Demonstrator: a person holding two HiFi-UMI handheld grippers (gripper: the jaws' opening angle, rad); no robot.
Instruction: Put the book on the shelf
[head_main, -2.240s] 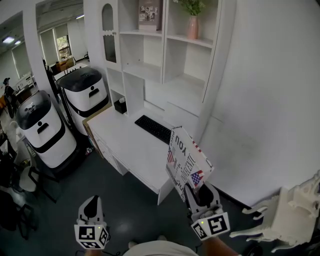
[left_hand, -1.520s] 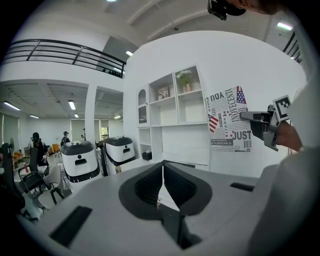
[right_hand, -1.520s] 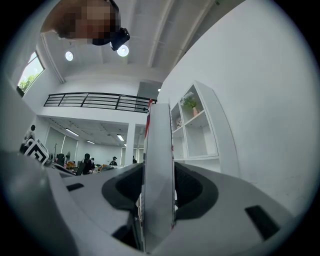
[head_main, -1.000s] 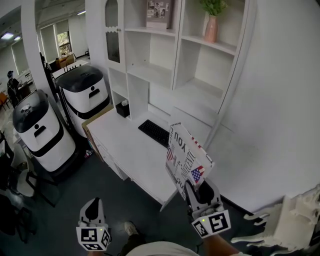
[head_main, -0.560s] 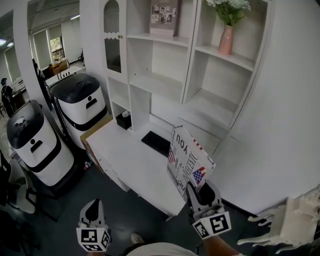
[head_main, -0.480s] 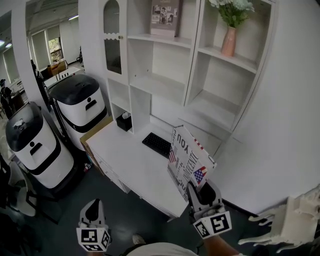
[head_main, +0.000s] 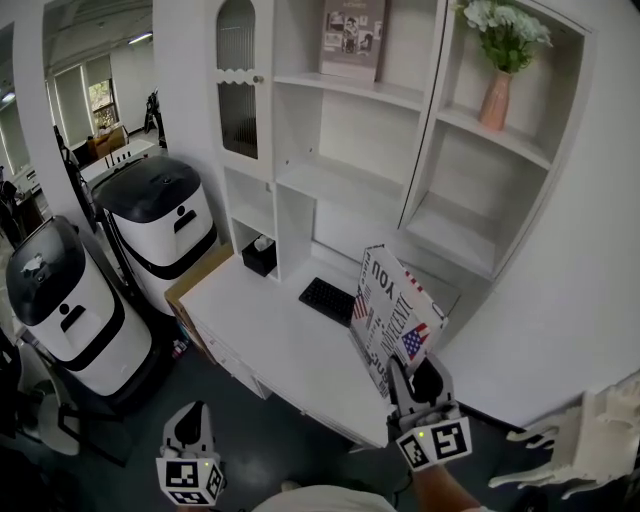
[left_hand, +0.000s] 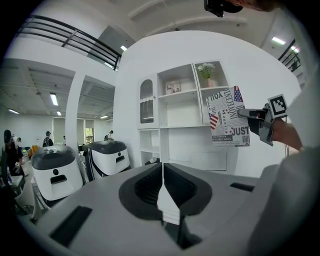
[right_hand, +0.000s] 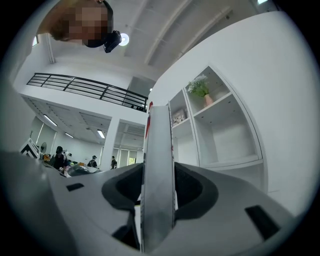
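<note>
White shelf (head_main: 345, 182) ahead: right tongs (head_main: 417, 374) pinch the book's (head_main: 393, 318) bottom edge, left tongs (head_main: 190, 418) closed, empty; that book may pivot and clip a divider.

book (head_main: 392, 320): white, crammed with black newsprint lettering, plus a couple of red-white-blue flag patches
shelf (head_main: 345, 185): all white
desk (head_main: 260, 335): white too
keyboard (head_main: 326, 300): black
vase (head_main: 493, 100): salmon pink
flowers (head_main: 505, 22): whitish, green leaves
units (head_main: 160, 215): white bodies, black tops and bands
floor (head_main: 130, 420): dark grey
</note>
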